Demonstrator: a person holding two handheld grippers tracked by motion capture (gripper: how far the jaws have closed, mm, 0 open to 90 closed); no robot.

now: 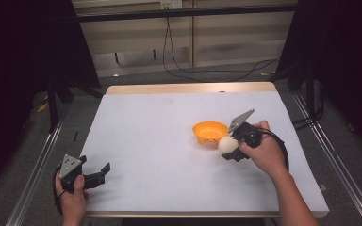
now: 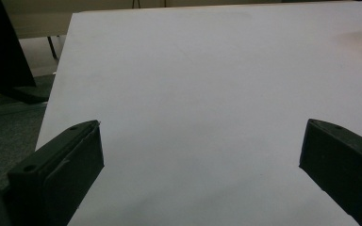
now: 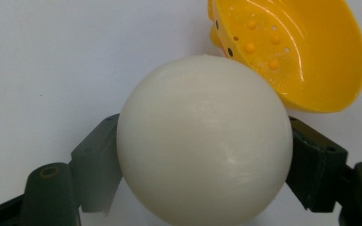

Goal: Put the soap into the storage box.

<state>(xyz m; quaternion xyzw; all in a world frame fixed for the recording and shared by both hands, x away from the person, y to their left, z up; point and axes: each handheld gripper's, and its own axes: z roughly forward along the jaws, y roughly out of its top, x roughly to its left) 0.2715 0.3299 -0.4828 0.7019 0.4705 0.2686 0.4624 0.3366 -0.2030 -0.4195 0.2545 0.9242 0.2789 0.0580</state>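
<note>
My left gripper (image 1: pixel 104 171) rests at the table's (image 1: pixel 160 141) seven o'clock, jaws spread, grasping nothing. My right gripper (image 1: pixel 229 149) clamps a white ball (image 1: pixel 226 144), seemingly lifted, beside the orange bowl (image 1: pixel 209 133) at three o'clock.

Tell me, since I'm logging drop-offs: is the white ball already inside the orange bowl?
No. The smooth white ball sits clamped between the right claw's jaws, beside the perforated orange plastic bowl, not in it.

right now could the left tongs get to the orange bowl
Probably yes. The left tongs are open and hold nothing, with bare white table between them and the orange bowl. The right tongs, holding the white ball, crowd its near side.
</note>
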